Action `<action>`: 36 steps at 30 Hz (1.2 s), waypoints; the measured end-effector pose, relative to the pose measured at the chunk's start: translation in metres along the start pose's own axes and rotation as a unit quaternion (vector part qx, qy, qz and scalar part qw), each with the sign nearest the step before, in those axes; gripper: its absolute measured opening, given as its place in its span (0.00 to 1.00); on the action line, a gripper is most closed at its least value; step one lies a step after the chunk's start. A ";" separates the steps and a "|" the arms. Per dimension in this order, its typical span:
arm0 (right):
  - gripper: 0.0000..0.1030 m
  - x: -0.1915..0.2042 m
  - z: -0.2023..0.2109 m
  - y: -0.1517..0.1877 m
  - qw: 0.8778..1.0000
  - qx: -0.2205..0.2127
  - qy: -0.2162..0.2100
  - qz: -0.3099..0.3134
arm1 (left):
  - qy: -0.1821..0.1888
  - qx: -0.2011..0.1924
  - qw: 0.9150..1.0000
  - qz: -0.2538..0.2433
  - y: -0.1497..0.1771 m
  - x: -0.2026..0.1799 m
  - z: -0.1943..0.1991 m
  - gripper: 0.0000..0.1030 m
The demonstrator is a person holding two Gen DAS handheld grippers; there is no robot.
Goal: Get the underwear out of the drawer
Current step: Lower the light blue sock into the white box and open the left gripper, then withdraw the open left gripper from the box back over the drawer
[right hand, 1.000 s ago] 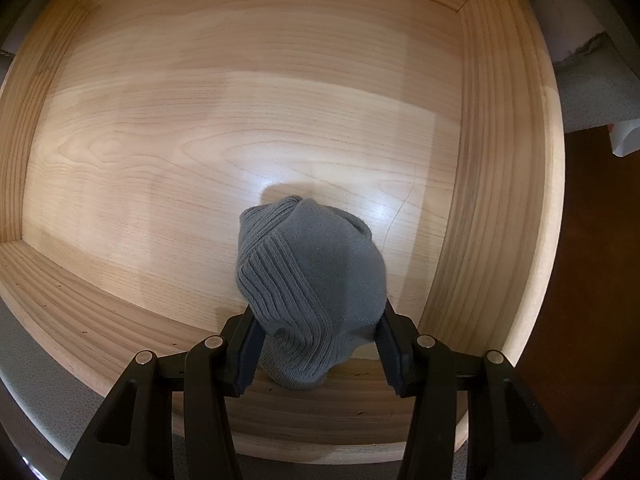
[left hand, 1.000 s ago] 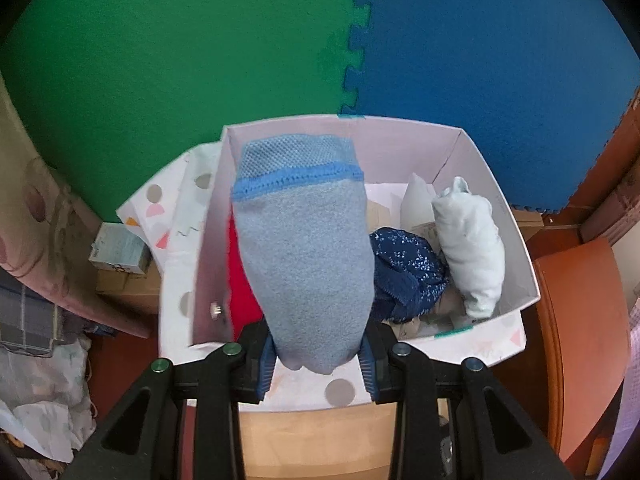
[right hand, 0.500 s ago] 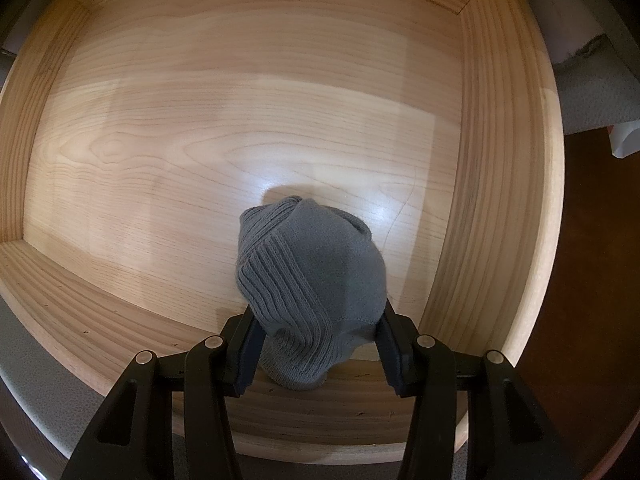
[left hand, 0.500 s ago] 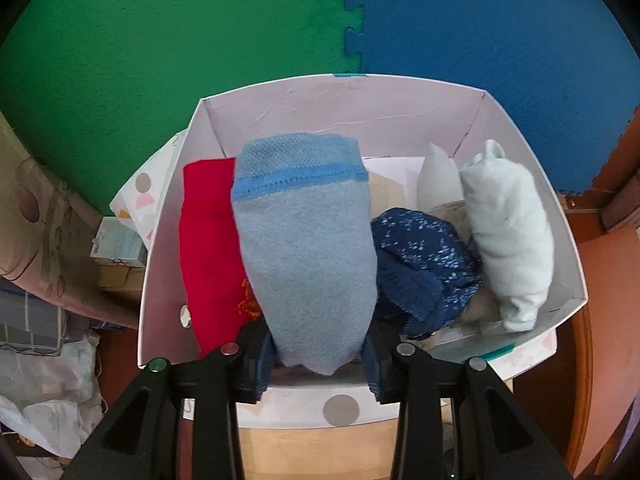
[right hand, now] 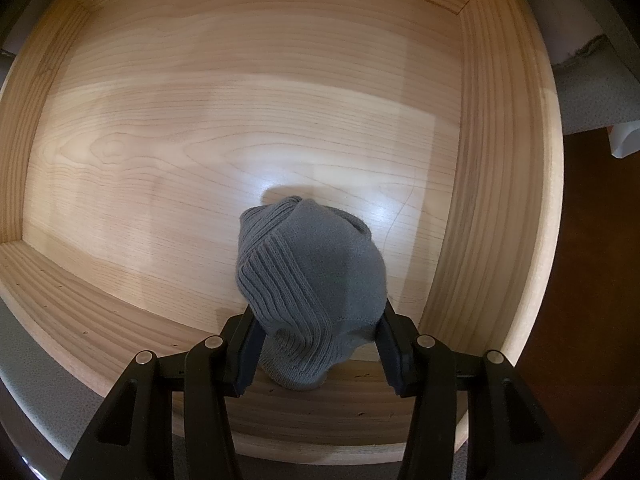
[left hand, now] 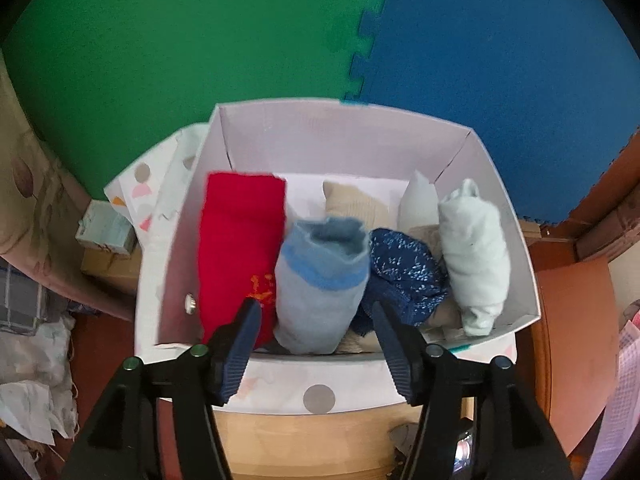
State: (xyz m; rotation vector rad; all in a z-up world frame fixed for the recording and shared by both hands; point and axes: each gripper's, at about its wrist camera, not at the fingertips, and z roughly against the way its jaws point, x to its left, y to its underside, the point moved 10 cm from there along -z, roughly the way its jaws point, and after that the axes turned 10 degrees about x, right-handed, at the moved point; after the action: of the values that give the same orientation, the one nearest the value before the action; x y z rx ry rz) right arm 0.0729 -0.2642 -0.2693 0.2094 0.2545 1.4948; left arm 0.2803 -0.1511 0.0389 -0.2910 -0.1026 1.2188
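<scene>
Left gripper [left hand: 316, 320] hangs over the near edge of the white box [left hand: 340, 136], pointing steeply down. Its jaws have just been opening: they now stand apart, pads clear of the light blue rolled garment [left hand: 320, 280], which sits between them and rests in the box. So that roll is released, not held.

Box as landmark:
- red folded piece [left hand: 240, 248] against the left wall, touching the light blue roll
- light blue roll just right of the red one, near the front wall
- dark blue patterned piece [left hand: 404, 272] right of it, touching
- pale mint roll [left hand: 474, 256] along the right wall
- beige piece [left hand: 352, 204] behind the light blue roll, toward the back wall
- box stands on a dotted white cloth [left hand: 316, 388]; green and blue foam mats [left hand: 480, 40] behind it

Right gripper [right hand: 316, 340] points straight down into the wooden drawer [right hand: 504, 160]. Jaws narrow, clamped on a grey ribbed knit bundle [right hand: 312, 276], one pad on each side. Bundle sits near the drawer's front-right corner; cannot tell whether it touches the bottom board. Rest of the drawer floor is bare wood.
</scene>
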 end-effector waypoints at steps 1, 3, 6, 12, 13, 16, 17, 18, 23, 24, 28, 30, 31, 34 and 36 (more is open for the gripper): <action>0.45 0.000 0.000 0.000 1.000 0.000 0.001 0.000 | -0.006 -0.007 1.000 -0.003 0.001 0.001 0.006 0.59; 0.45 0.001 0.000 0.000 1.000 0.000 0.001 -0.001 | -0.022 -0.018 1.000 -0.013 0.003 0.002 0.015 0.60; 0.45 0.001 0.001 0.000 1.000 0.000 0.004 -0.002 | -0.049 -0.037 0.998 -0.024 0.012 0.009 0.030 0.60; 0.46 0.003 0.003 -0.002 1.000 0.001 0.008 -0.002 | -0.077 -0.071 0.994 -0.023 0.037 0.027 0.058 0.60; 0.46 0.003 0.003 -0.002 1.000 0.001 0.009 -0.002 | -0.082 -0.076 0.994 -0.020 0.042 0.029 0.063 0.60; 0.46 0.003 0.004 -0.003 1.000 0.001 0.014 -0.001 | -0.095 -0.096 0.991 -0.005 0.057 0.044 0.075 0.60; 0.46 0.003 0.004 -0.003 1.000 0.001 0.015 0.000 | -0.101 -0.100 0.990 -0.003 0.061 0.049 0.078 0.60; 0.46 0.003 0.005 -0.003 1.000 0.001 0.017 0.000 | -0.106 -0.103 0.989 0.001 0.068 0.054 0.080 0.60; 0.46 0.006 0.008 -0.005 1.000 0.001 0.026 0.002 | -0.125 -0.089 0.988 0.019 0.097 0.080 0.071 0.60; 0.46 0.006 0.009 -0.005 1.000 0.001 0.028 0.003 | -0.123 -0.085 0.988 0.025 0.104 0.086 0.067 0.60; 0.47 0.013 0.012 -0.003 0.999 0.000 0.034 0.004 | -0.114 -0.075 0.989 0.055 0.126 0.100 0.055 0.60; 0.47 0.015 0.013 -0.003 0.999 -0.001 0.036 0.004 | -0.103 -0.072 0.990 0.071 0.138 0.106 0.049 0.60; 0.47 0.016 0.014 -0.003 0.999 -0.001 0.036 0.005 | -0.101 -0.073 0.989 0.075 0.141 0.107 0.047 0.60; 0.47 0.019 0.015 -0.002 0.999 -0.003 0.035 0.005 | -0.100 -0.078 0.988 0.083 0.154 0.110 0.040 0.60; 0.47 0.020 0.018 -0.001 0.999 -0.004 0.034 0.005 | -0.103 -0.080 0.988 0.083 0.165 0.110 0.032 0.60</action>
State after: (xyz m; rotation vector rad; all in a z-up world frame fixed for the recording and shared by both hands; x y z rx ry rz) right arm 0.0802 -0.2437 -0.2535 0.1536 0.3023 1.5144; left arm 0.1608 0.0085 0.0159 -0.3166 -0.3635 1.4063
